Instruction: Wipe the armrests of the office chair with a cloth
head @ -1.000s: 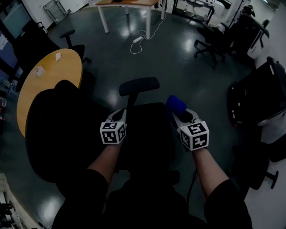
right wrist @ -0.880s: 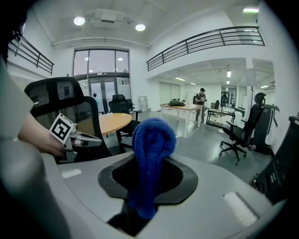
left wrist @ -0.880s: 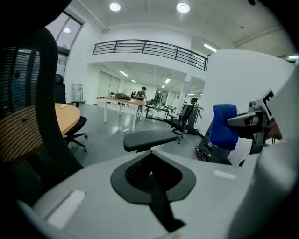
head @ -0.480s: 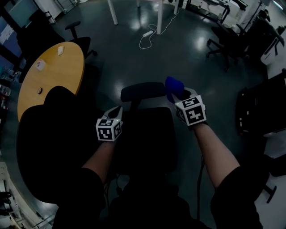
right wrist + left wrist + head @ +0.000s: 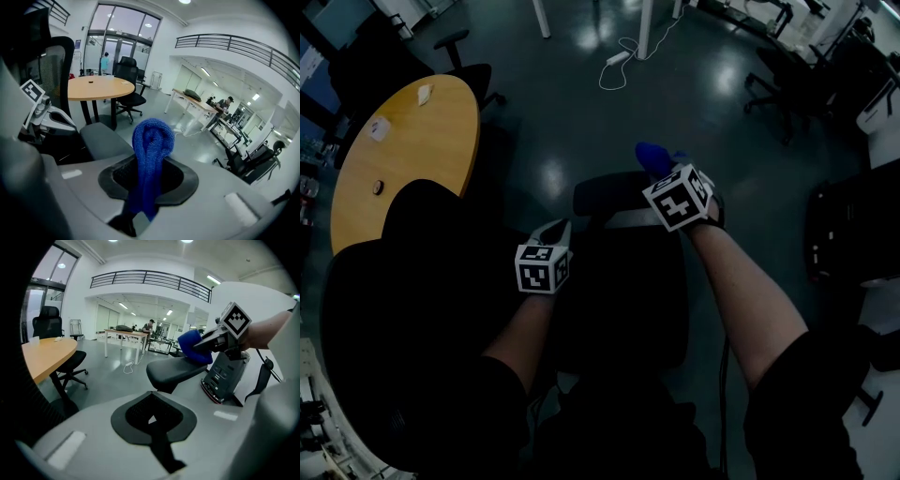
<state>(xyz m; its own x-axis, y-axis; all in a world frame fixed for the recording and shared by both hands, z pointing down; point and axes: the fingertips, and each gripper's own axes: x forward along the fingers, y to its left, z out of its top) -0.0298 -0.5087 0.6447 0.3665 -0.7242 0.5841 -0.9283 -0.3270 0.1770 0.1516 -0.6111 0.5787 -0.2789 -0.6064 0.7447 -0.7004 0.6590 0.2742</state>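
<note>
A black armrest pad (image 5: 605,192) of the office chair (image 5: 623,300) lies straight ahead of me in the head view. My right gripper (image 5: 664,174) is shut on a bunched blue cloth (image 5: 652,157), which sits at the pad's right end. In the left gripper view the cloth (image 5: 193,346) rests against the far end of the pad (image 5: 171,371). The right gripper view shows the cloth (image 5: 152,140) hanging out of the jaws beside the pad (image 5: 105,140). My left gripper (image 5: 558,231) is shut and empty, just short of the pad's left end.
A round wooden table (image 5: 412,141) stands at the left with small items on it. A tall black chair back (image 5: 403,291) is close on my left. Other office chairs (image 5: 787,84) stand at the right, and a power strip with cable (image 5: 617,58) lies on the floor ahead.
My right gripper has carried the blue cloth forward and to the left, up to the right end of the armrest pad. The left gripper has barely moved.
</note>
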